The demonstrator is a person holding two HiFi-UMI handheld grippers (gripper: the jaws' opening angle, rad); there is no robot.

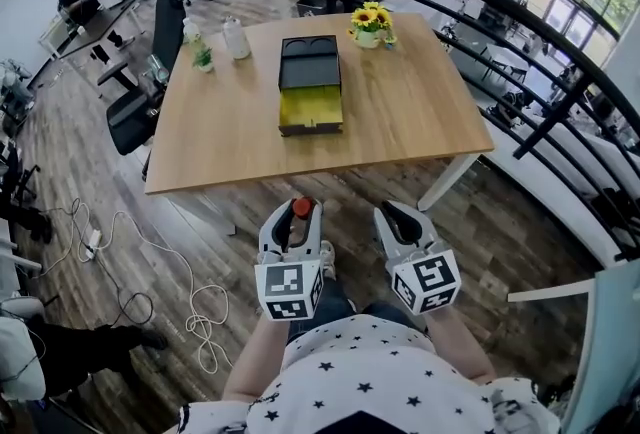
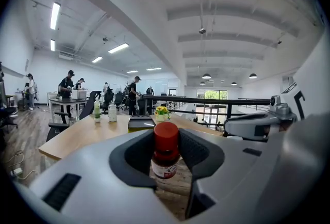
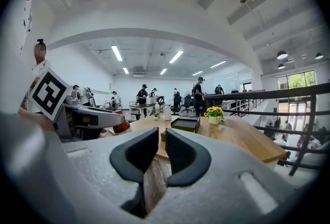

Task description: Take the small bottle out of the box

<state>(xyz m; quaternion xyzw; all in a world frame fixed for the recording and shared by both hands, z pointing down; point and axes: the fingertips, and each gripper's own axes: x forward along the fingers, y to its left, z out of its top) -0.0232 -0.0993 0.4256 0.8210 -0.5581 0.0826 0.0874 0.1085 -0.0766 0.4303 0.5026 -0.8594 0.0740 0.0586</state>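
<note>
Nearest the body, grips the small bottle [image 2: 165, 156] in the left gripper [image 1: 296, 218], pads pressed on its sides below the red cap, upright, probably so that it neither tips nor slips. Holds it low above the wooden floor [image 1: 130, 212], well apart from the table [image 1: 400, 122]: already out of the box, by the look of it.

Just beside, holds the right gripper [image 3: 162, 140] empty, jaws nearly together with only a narrow slit between them. Seemingly takes no part in the grip and sits clear of the left.

Further out, at the middle of the table, shows the box [image 1: 309, 74] with its yellow drawer [image 1: 309, 110] pulled toward the near edge, likely for easy reach. Nothing to be made out inside.

Beyond, near the far edge, shows a flower pot [image 1: 369, 25] and two bottles [image 1: 236, 39], apart from the box.
</note>
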